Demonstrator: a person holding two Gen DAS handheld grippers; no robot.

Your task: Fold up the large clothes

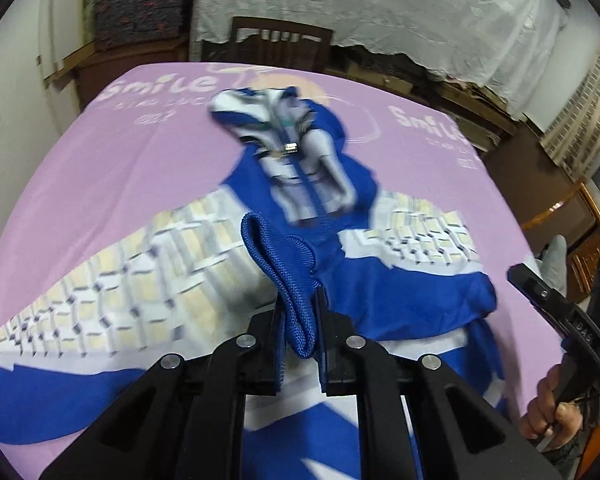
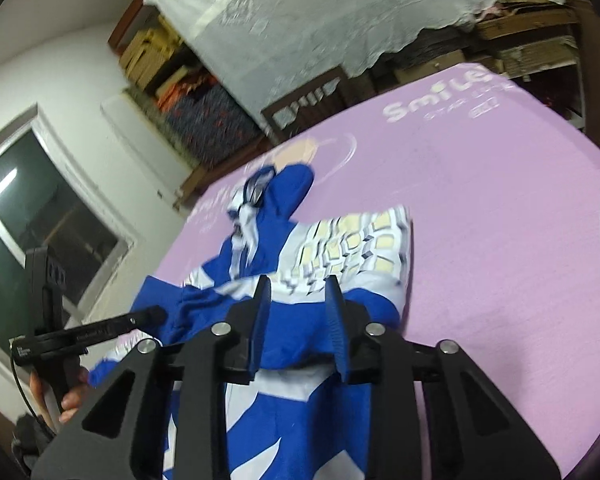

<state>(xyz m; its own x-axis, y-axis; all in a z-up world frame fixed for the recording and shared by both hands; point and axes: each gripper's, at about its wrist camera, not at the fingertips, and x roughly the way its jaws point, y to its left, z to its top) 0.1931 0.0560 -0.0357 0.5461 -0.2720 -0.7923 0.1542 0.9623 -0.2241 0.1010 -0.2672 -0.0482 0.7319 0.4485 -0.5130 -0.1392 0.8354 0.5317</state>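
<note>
A blue and white zip jacket (image 1: 400,292) with a cream checked band lies spread on a pink sheet (image 1: 120,160), collar toward the far side. My left gripper (image 1: 298,300) is shut on a fold of the jacket's blue ribbed hem (image 1: 284,248), which stands up between the fingers. In the right wrist view, my right gripper (image 2: 299,282) has the jacket's (image 2: 204,304) blue lower edge bunched between its pads and is shut on it. Each gripper also shows at the edge of the other's view: the right gripper (image 1: 540,292) and the left gripper (image 2: 140,316).
The pink sheet (image 2: 480,200) carries "Smile" lettering. Behind it stand a dark wooden chair (image 1: 280,40), a pile under a white lace cloth (image 1: 380,8) and stacked textiles (image 1: 140,0). A window (image 2: 28,208) is at the left. A person's hand (image 1: 552,412) holds the right gripper's handle.
</note>
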